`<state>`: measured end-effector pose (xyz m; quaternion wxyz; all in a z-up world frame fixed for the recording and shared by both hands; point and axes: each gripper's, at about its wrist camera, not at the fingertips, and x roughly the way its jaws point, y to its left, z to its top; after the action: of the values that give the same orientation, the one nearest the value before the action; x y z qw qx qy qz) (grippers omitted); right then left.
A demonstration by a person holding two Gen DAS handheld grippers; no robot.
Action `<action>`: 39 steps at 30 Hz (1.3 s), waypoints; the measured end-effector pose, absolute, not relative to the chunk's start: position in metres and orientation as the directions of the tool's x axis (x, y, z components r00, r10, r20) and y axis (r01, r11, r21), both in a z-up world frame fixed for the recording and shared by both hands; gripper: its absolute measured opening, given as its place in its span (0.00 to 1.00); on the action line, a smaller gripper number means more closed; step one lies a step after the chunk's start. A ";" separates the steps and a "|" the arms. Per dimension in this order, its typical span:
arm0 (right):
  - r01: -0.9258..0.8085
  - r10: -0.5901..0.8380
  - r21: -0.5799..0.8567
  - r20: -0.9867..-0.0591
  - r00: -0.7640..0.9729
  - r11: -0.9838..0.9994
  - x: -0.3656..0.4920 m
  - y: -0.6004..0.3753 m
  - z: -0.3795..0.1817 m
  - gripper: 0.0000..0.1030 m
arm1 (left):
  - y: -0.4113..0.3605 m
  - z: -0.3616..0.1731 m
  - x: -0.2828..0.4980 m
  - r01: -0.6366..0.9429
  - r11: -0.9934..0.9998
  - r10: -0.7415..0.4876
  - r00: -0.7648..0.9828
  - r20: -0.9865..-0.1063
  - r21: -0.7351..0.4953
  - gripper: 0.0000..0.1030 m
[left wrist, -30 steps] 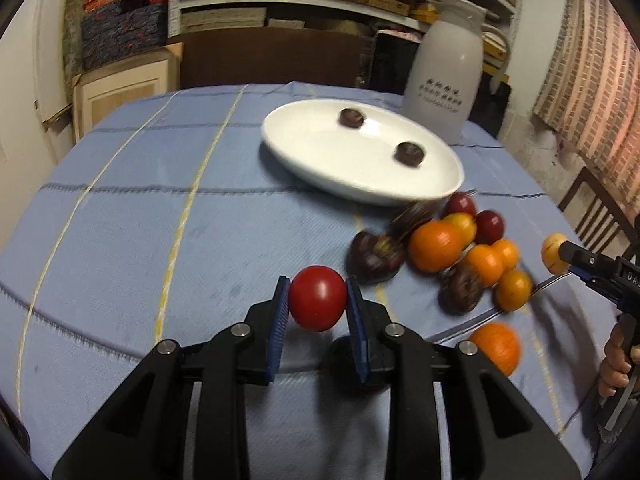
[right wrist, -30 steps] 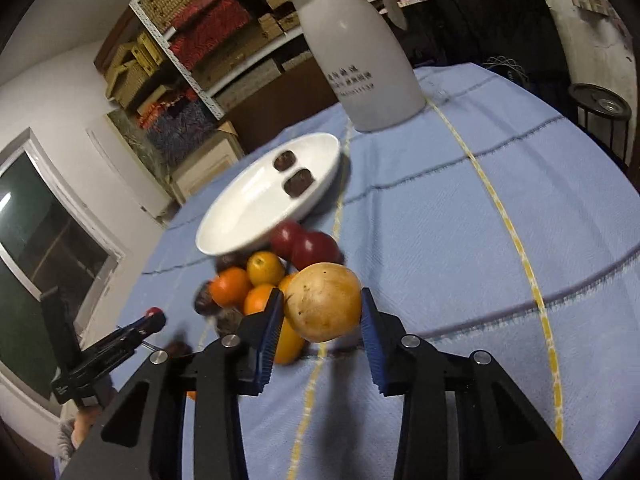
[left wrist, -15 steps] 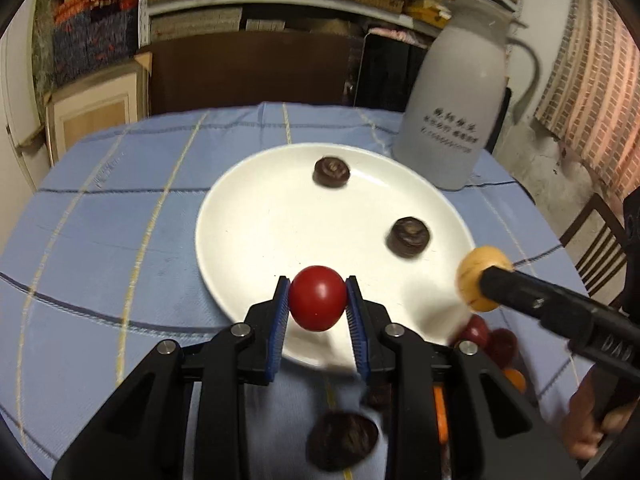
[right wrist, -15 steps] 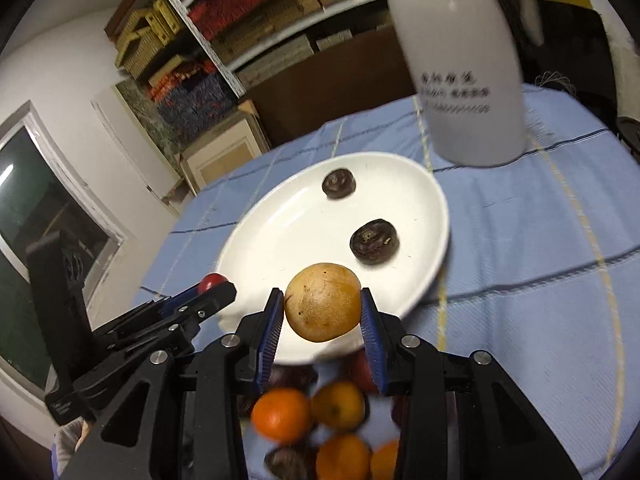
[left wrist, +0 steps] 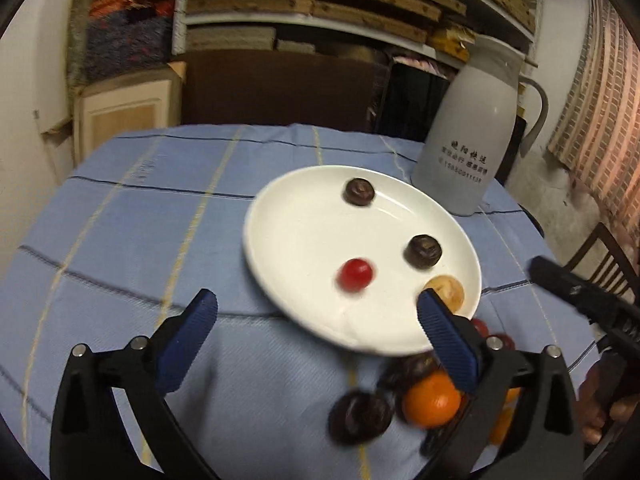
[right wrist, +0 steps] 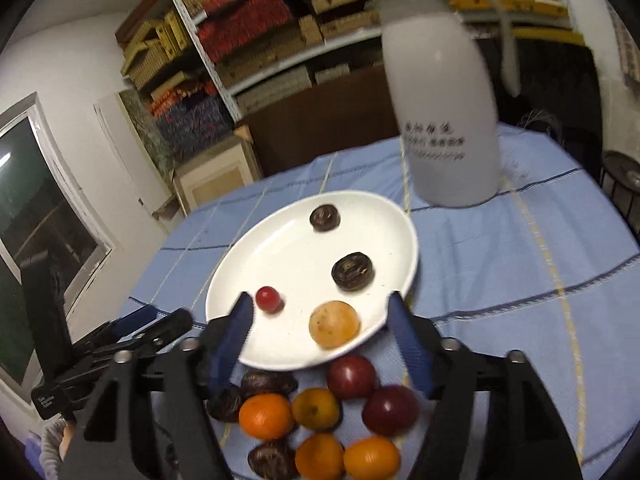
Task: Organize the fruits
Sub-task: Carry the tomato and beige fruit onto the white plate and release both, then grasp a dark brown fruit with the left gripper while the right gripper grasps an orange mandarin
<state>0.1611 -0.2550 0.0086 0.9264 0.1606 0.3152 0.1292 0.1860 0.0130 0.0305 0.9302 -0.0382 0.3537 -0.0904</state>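
Observation:
A white plate [left wrist: 296, 240] [right wrist: 280, 256] lies on the blue tablecloth. On it lie a small red fruit [left wrist: 355, 275] [right wrist: 268, 299], a yellow-brown fruit [left wrist: 448, 290] [right wrist: 334, 324] and two dark fruits [left wrist: 359, 191] [right wrist: 353, 271]. My left gripper [left wrist: 316, 312] is open and empty, just before the plate's near rim. My right gripper [right wrist: 320, 316] is open and empty over the plate's near edge, with the yellow-brown fruit lying between its fingers. A pile of oranges [right wrist: 266, 416], red plums [right wrist: 351, 376] and dark fruits [left wrist: 360, 418] lies on the cloth in front of the plate.
A tall white jug [left wrist: 476, 128] [right wrist: 440, 112] stands behind the plate at the right. Shelves with stacked boxes fill the back wall. A wooden chair [left wrist: 600, 256] stands at the table's right edge. The other gripper shows at the left in the right wrist view [right wrist: 120, 340].
Both grippers have opened. The red fruit and the yellow-brown fruit have left the jaws and now lie on the plate. Both grippers have drawn back a little from the plate.

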 end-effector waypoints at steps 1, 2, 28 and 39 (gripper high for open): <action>-0.138 0.340 0.381 -0.536 0.773 0.914 0.153 -0.258 0.007 0.71 | 0.019 0.028 0.173 0.116 0.986 -0.169 0.745 -0.646 -0.124 0.95; -0.135 0.337 0.381 -0.532 0.777 0.915 0.144 -0.261 0.004 0.72 | 0.024 0.026 0.163 0.099 0.988 -0.153 0.749 -0.645 -0.121 0.95; -0.024 0.274 0.409 -0.566 0.777 0.912 0.042 -0.302 -0.044 0.87 | 0.048 -0.024 0.068 -0.017 1.000 0.015 0.681 -0.733 0.005 0.95; -0.041 0.280 0.397 -0.567 0.775 0.917 0.042 -0.298 -0.043 0.87 | 0.072 -0.028 0.065 -0.057 0.995 -0.020 0.653 -0.757 -0.076 0.95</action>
<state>0.0420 -0.2983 -0.0433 0.9238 0.1843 0.3242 0.0871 0.0648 0.0717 -0.0279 0.9080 -0.0464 0.4163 0.0102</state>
